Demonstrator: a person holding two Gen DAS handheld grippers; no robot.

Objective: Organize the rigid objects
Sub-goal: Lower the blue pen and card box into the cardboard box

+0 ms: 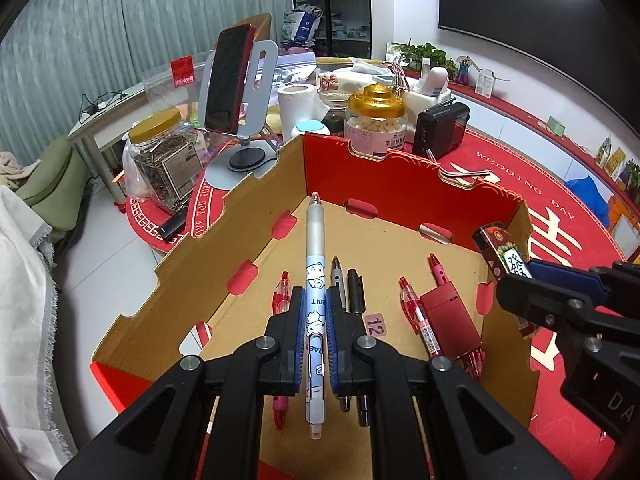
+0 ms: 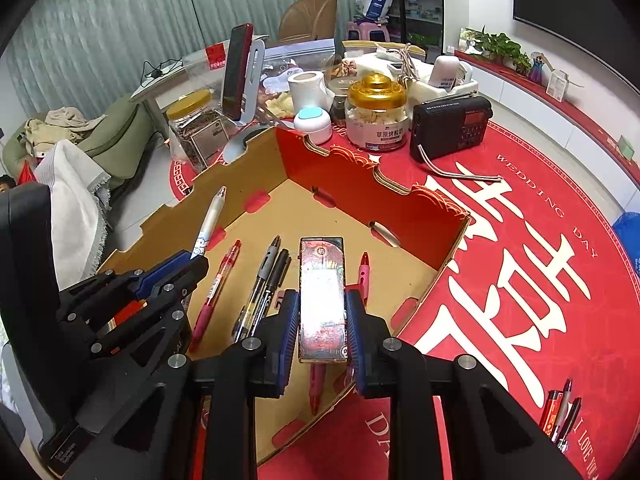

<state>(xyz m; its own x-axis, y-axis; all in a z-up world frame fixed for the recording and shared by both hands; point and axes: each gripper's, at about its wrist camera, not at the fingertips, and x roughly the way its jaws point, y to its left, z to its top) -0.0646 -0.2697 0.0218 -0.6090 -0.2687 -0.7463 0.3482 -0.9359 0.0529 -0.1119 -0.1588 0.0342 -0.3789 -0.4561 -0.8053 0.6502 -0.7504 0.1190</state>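
Note:
My left gripper [image 1: 314, 300] is shut on a blue and white cartoon pen [image 1: 316, 264], held lengthwise above the open cardboard box [image 1: 224, 240]. My right gripper [image 2: 322, 300] is shut on a small red patterned box [image 2: 322, 296], held over the cardboard box's [image 2: 420, 216] near right part. On the box floor lie a red pen [image 1: 280, 296], a grey pen [image 1: 337, 276], a black pen [image 1: 356, 290], further red pens [image 1: 420, 320] and a flat red case [image 1: 450, 316]. The right gripper with its small box [image 1: 504, 256] shows at right in the left wrist view; the left gripper [image 2: 188, 264] with the pen [image 2: 208, 220] shows at left in the right wrist view.
The box stands on a round red table mat [image 2: 560, 280]. Behind it are a gold-lidded jar [image 2: 376, 116], a black radio [image 2: 452, 126], a paper roll [image 2: 308, 88], a phone on a stand [image 2: 238, 76] and a jar of dried goods [image 1: 164, 160]. Several loose pens [image 2: 560, 412] lie on the mat at right.

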